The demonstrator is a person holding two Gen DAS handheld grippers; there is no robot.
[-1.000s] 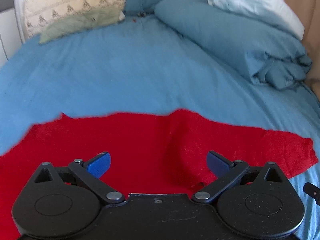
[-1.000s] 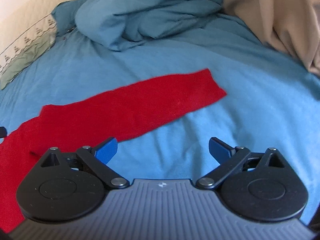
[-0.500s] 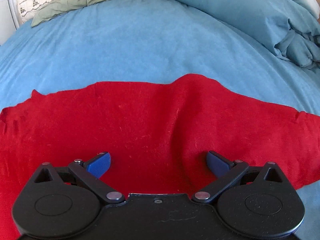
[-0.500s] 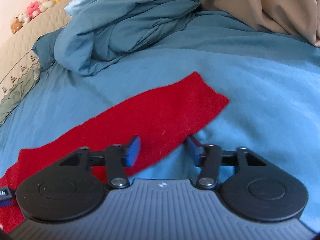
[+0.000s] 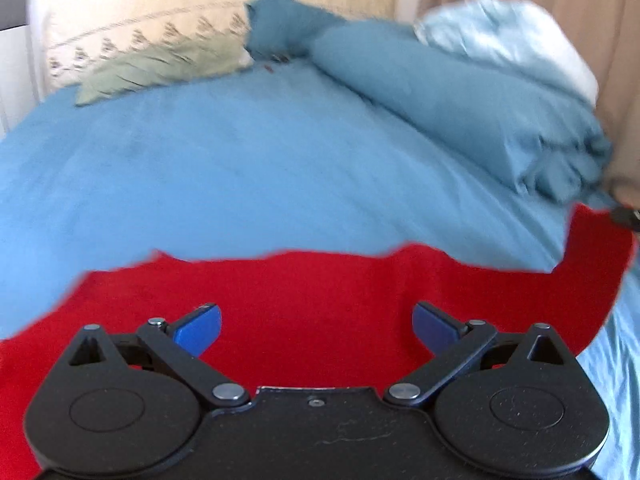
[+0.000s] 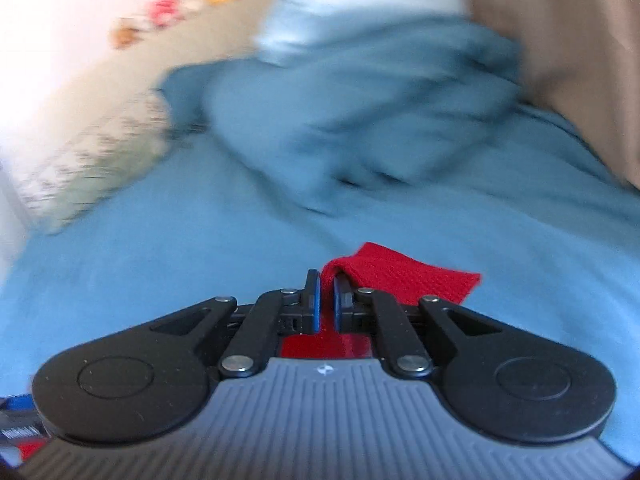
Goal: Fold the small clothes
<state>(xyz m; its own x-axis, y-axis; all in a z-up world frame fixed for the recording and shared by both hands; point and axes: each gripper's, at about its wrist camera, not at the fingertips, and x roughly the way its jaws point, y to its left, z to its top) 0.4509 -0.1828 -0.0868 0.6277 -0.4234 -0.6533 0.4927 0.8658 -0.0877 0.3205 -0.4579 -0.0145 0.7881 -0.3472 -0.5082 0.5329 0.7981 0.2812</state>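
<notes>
A red knitted garment (image 5: pixel 320 300) lies spread on the blue bed sheet (image 5: pixel 240 184). My left gripper (image 5: pixel 316 326) is open just above it, its blue pads (image 5: pixel 198 328) wide apart, holding nothing. My right gripper (image 6: pixel 326 300) is shut on one end of the red garment (image 6: pixel 400 276), which sticks out past the fingertips and is lifted off the sheet. In the left wrist view that raised end rises at the far right, next to a bit of the right gripper (image 5: pixel 626 216).
A rumpled blue duvet (image 5: pixel 460 108) with a pale blue pillow (image 5: pixel 508 40) lies at the back right. A green and cream pillow (image 5: pixel 152 64) lies at the back left. A beige curtain (image 6: pixel 560 40) hangs on the right.
My right gripper closed on the end of the red garment and lifted it. My left gripper stayed open and tilted up, showing more of the bed; both views are blurred by motion.
</notes>
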